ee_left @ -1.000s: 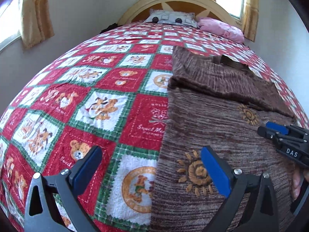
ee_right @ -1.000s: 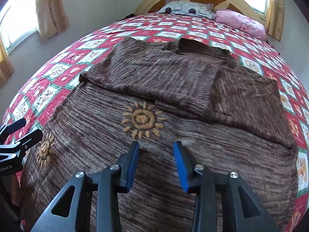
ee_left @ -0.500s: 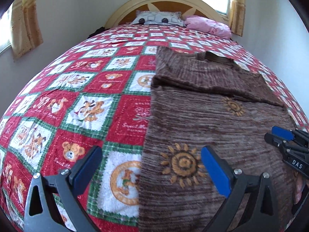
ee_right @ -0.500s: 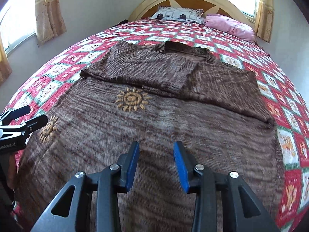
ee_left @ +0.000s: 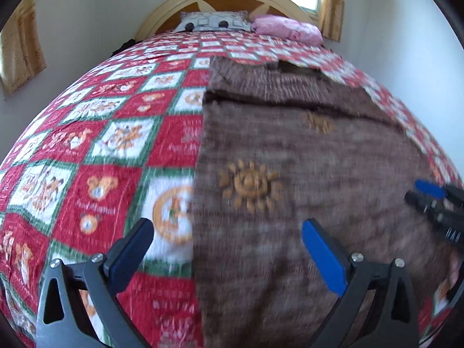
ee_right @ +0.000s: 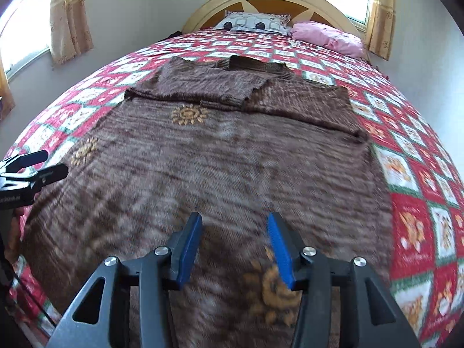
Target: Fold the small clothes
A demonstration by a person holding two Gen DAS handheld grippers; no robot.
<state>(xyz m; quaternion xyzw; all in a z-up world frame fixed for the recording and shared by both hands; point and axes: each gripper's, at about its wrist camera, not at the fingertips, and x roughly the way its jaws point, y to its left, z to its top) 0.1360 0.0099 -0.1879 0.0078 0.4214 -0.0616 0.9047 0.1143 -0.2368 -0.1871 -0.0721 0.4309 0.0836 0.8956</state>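
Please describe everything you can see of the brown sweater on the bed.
The brown sweater is a knitted, streaky brown garment with orange sun motifs. It lies flat on the red patchwork bedspread, neck opening toward the headboard. Both sleeves are folded in across the chest, the one on the picture's left overlapping the other. The body below is spread smooth and not yet folded up. Nothing grips it: both grippers are above its lower part with open, empty jaws, and contact cannot be judged.
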